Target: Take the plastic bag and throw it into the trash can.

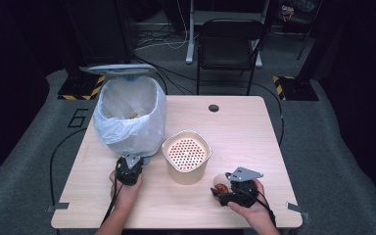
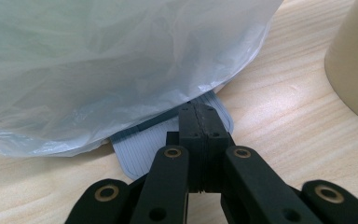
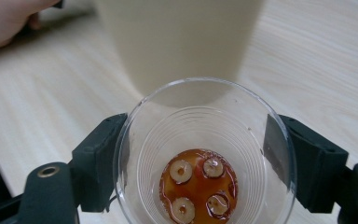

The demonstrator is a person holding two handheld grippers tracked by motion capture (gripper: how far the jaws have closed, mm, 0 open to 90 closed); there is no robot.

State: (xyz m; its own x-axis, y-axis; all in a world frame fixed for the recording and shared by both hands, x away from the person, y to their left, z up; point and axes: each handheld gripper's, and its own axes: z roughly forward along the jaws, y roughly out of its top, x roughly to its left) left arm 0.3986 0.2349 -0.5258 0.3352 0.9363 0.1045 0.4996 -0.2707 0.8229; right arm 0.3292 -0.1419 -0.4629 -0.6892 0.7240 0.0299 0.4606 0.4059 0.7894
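Right gripper (image 3: 196, 154) clamps clear cup (image 3: 200, 140) holding amber liquid, four slices (image 3: 198, 186); left gripper (image 2: 199, 123) closed, empty, beside lined bin (image 1: 129, 115).

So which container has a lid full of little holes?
The cream tub in the table's middle. The lined bin gapes open, and the clear cup holds brown liquid with slices.

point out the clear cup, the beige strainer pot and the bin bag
clear cup (image 3: 200, 140), right gripper view, inner wall
beige strainer pot (image 1: 186, 169), high view, front wall
bin bag (image 1: 127, 122), high view, front side
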